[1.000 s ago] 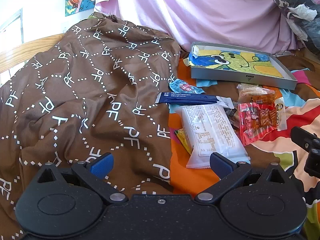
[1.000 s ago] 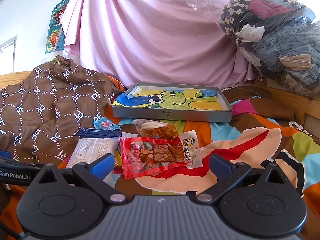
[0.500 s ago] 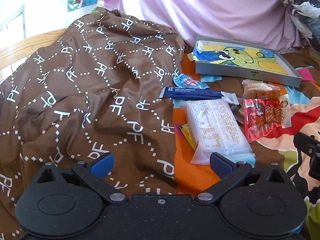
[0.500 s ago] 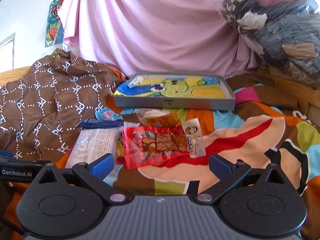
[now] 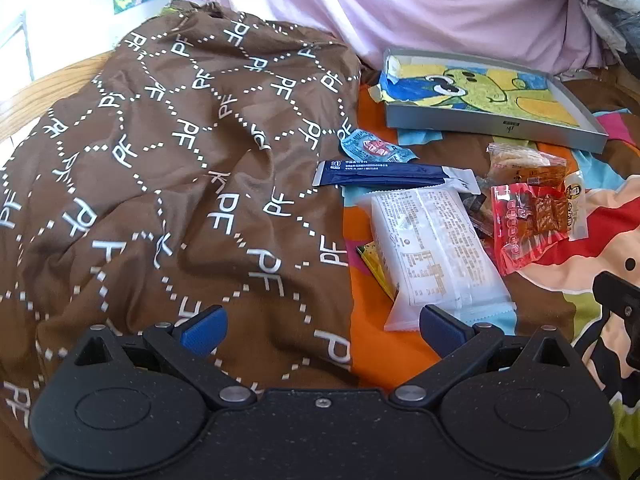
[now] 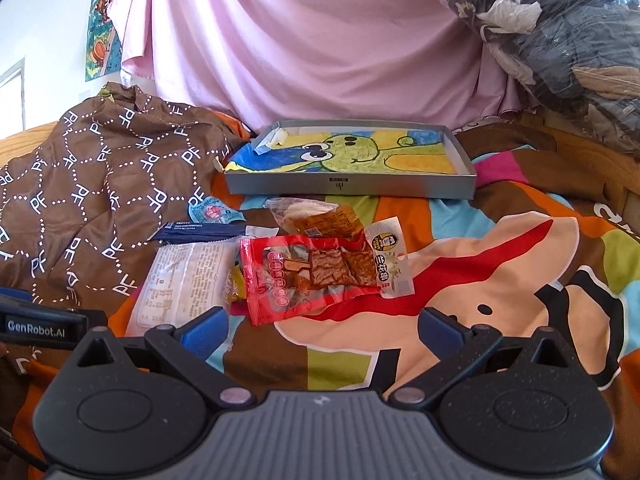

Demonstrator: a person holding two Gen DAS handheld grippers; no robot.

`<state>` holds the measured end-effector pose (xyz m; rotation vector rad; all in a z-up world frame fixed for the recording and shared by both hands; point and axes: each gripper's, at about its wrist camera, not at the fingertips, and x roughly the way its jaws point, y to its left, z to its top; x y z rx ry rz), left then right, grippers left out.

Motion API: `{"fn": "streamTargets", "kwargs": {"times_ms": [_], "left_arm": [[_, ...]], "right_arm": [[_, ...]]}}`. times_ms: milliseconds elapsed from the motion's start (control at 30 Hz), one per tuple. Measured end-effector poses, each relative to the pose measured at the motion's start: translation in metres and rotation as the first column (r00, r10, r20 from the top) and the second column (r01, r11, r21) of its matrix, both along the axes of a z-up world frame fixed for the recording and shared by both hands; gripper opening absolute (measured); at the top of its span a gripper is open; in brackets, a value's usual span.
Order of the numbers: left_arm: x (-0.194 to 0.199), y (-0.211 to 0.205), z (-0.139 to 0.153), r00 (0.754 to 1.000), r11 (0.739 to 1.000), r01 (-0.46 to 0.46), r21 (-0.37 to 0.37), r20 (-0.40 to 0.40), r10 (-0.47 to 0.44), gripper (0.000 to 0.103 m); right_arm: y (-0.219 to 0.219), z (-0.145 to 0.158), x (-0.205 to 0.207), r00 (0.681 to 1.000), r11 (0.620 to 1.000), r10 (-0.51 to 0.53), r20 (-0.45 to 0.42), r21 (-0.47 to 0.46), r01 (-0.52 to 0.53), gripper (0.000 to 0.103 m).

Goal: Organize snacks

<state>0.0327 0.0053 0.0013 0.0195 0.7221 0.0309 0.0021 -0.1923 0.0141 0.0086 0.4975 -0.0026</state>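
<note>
While no packet has yet been lifted, the work stands at the approach to a first pick. Left gripper (image 5: pixel 322 326) hangs low over the brown quilt (image 5: pixel 168 184), jaws wide apart and empty; its right finger sits just beside the near end of the white pack (image 5: pixel 434 256). Right gripper (image 6: pixel 322 328) is likewise spread and empty, hovering above the striped sheet (image 6: pixel 520 248) with the red pack (image 6: pixel 316 276) just beyond its left finger.

Snacks lie in one loose cluster at the middle of the bed. Besides the white and red packs, it holds a navy stick (image 5: pixel 384 174), a small blue sachet (image 5: pixel 372 148), an orange-brown pack (image 6: pixel 324 220) and a yellow wrapper (image 5: pixel 374 266) mostly hidden under the white pack. Several overlap. At the far side sits the grey tray (image 6: pixel 348 186), lined with a cartoon drawing and holding no snacks.

Judgement: the tray is the probable destination. The next move calls for one gripper to descend on a single packet's edge, closing on crinkly film without snagging its neighbour. The red pack suits the right gripper; the white pack suits the left.
</note>
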Motion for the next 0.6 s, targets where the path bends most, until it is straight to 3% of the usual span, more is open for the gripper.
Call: {"fn": "streamTargets", "kwargs": {"times_ms": [333,600], "left_arm": [[0.035,-0.017,0.021,0.999,0.998,0.023,0.057,-0.029,-0.021,0.102],[0.048,-0.026,0.021,0.997,0.995,0.046,0.084,-0.062,-0.04,0.102]], "right_arm": [[-0.017,0.006,0.027,0.996,0.997,0.08,-0.044,0.021,-0.079,0.103],[-0.019,0.012,0.042,0.981,0.98,0.192,0.028,-0.064,-0.19,0.103]]}}
